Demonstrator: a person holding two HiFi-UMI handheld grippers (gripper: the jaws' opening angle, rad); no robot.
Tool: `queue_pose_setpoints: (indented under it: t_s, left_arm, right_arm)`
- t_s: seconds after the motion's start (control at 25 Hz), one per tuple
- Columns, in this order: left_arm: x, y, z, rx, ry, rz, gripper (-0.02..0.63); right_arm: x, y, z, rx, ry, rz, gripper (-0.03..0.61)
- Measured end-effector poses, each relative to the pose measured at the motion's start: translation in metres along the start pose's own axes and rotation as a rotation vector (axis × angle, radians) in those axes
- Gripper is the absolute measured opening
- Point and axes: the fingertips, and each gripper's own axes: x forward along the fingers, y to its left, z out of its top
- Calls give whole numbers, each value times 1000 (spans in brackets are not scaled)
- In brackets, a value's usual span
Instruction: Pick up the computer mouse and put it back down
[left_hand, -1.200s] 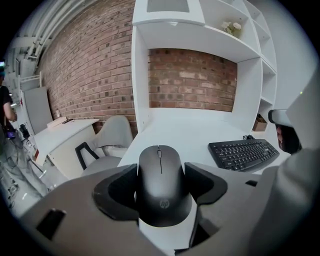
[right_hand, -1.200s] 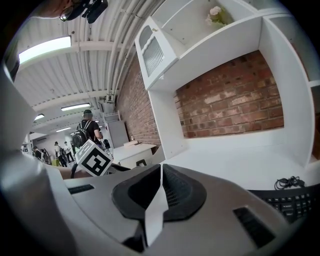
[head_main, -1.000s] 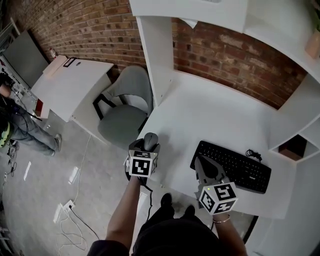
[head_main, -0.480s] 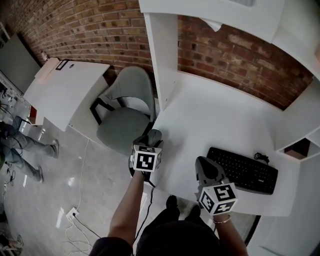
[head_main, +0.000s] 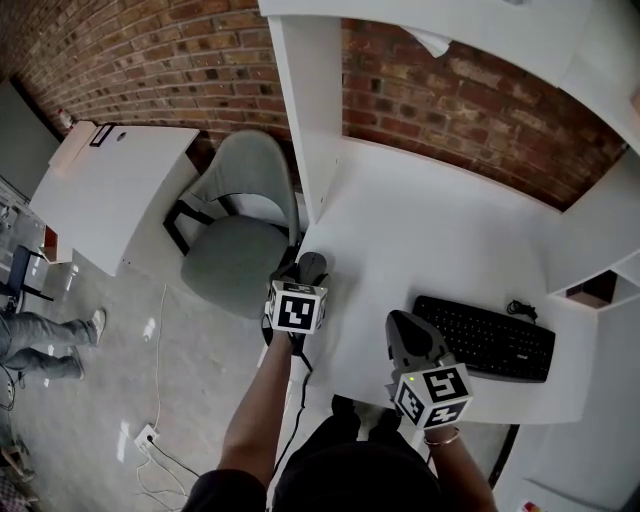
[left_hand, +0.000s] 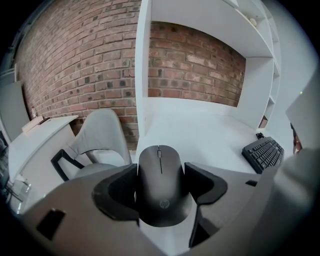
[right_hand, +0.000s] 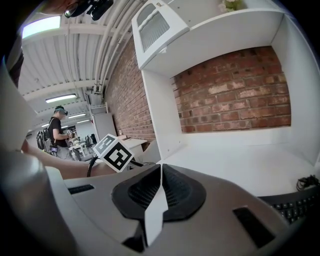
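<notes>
Grey chair (head_main: 235, 240) stands off desk's (head_main: 430, 230) left edge. Left gripper (head_main: 306, 274) at desk's left edge near front-left corner, jaws clamped on both sides of black computer mouse (left_hand: 161, 182); whether mouse touches desk surface unclear. Right gripper (head_main: 408, 338) over desk's front edge, jaws pressed together, nothing between. Black keyboard (head_main: 485, 338) just right of it, toward front-right corner

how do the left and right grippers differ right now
The left gripper is shut on the mouse; the right gripper is shut on nothing. The left gripper is at the left edge of the desk, the right gripper by the keyboard. Both are shut.
</notes>
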Motion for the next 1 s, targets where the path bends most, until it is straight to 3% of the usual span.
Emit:
queue_pose_setpoints:
  t_s: [0.36,1.0]
  left_arm:
    - [22,-3,11,4,29,-33,291]
    - [43,3,6,-15,68,-21,291]
  right_arm:
    - [9,-9,2,11,5,-35,5]
    - [17,-14,2,18,15,-64,5]
